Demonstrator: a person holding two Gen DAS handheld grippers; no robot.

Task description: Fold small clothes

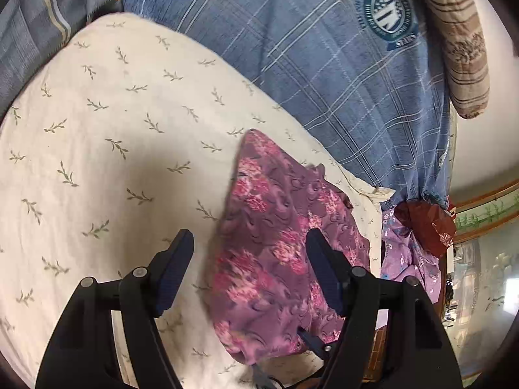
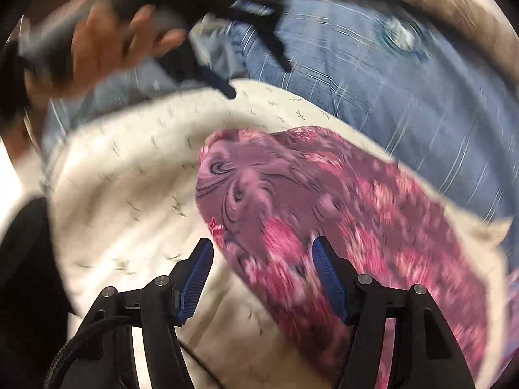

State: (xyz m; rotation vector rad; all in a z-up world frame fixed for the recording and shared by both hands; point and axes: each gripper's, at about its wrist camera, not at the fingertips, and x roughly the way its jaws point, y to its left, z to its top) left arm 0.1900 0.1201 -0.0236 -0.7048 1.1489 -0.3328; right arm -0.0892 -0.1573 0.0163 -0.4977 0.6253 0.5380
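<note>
A small purple garment with pink flowers (image 1: 275,236) lies folded on a cream cloth with a leaf print (image 1: 113,136). My left gripper (image 1: 249,243) is open above the garment's left edge, holding nothing. In the right wrist view the same garment (image 2: 340,214) lies on the cream cloth (image 2: 129,201). My right gripper (image 2: 262,249) is open just above the garment's near left part, holding nothing. That view is blurred by motion. The left gripper (image 2: 227,89) and the hand holding it (image 2: 94,42) show at the top left of the right wrist view.
A blue checked bedspread with a round emblem (image 1: 340,74) lies beyond the cream cloth. A brown striped pillow (image 1: 460,52) is at the far right. A lilac flowered cloth (image 1: 408,259) and a red cloth (image 1: 425,227) hang at the bed's right edge.
</note>
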